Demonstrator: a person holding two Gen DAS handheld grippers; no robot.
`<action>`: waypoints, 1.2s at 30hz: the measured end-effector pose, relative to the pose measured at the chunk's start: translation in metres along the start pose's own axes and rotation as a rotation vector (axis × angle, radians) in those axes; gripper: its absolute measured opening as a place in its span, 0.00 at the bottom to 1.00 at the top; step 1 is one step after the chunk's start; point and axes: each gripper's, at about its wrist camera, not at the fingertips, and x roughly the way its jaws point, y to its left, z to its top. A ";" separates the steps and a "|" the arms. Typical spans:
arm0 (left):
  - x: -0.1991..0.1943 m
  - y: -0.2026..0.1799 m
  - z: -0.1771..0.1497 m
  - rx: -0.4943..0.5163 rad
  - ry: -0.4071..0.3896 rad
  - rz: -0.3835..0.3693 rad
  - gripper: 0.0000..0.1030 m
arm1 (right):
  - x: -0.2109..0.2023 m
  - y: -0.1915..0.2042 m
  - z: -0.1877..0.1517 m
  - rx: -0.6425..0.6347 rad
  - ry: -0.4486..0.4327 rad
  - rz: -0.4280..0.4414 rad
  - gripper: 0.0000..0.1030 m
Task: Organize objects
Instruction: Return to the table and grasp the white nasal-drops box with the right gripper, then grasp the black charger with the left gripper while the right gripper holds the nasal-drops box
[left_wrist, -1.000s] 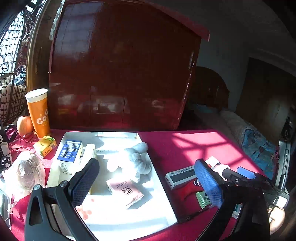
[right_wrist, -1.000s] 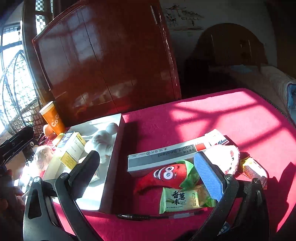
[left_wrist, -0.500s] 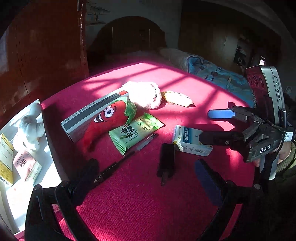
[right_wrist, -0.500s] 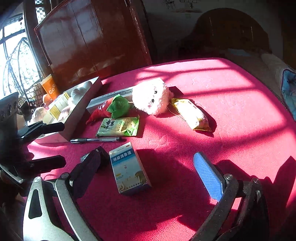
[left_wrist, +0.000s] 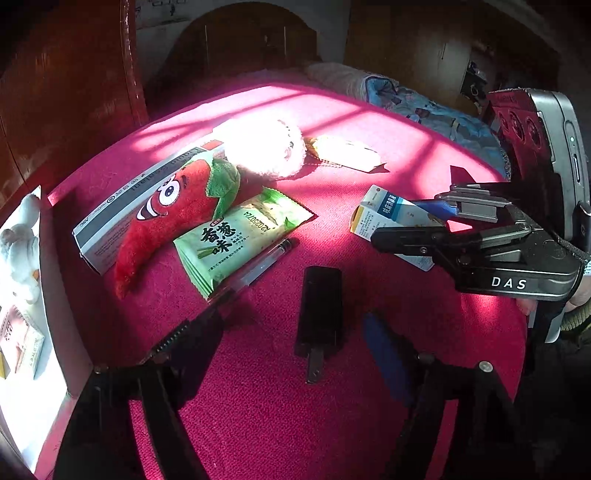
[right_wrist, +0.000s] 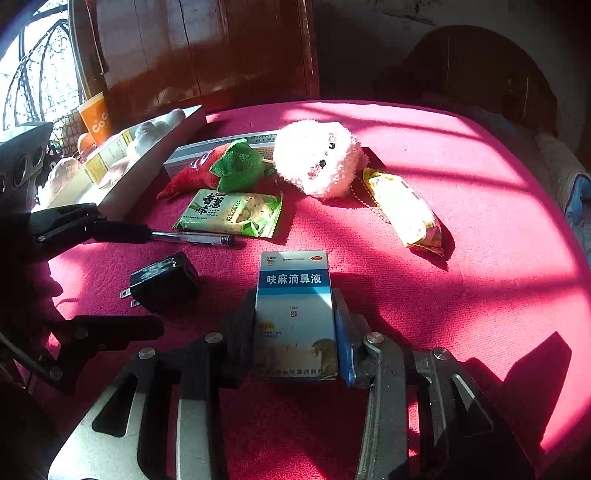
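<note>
Tray (right_wrist: 155, 147) holds few items; most lie loose on the tabletop (right_wrist: 461, 206). My right gripper (right_wrist: 295, 325) has just closed its jaws on the medicine box (right_wrist: 295, 306); left gripper (left_wrist: 288, 332) jaws, narrowing, straddle the charger (left_wrist: 319, 306) untouched.

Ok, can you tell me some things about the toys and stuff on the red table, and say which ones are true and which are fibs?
1. The right gripper is squeezing the medicine box. True.
2. The pen lies on top of the chili toy. False: it lies on the red cloth, in front of the green snack pack.
3. The left gripper is holding the black plug. False: the plug lies between its open fingers, and they do not touch it.
4. The white fluffy toy sits next to the chili toy. True.
5. The yellow snack is in the white tray. False: it lies on the cloth.
</note>
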 end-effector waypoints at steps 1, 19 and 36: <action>0.001 -0.002 0.000 0.011 -0.009 0.022 0.66 | -0.001 -0.002 -0.001 0.012 -0.006 0.007 0.35; -0.013 -0.023 -0.010 0.038 -0.068 0.075 0.19 | -0.006 -0.006 -0.009 0.047 -0.039 0.035 0.36; -0.046 -0.009 -0.011 -0.041 -0.180 0.094 0.19 | -0.007 -0.005 -0.008 0.068 -0.048 -0.005 0.35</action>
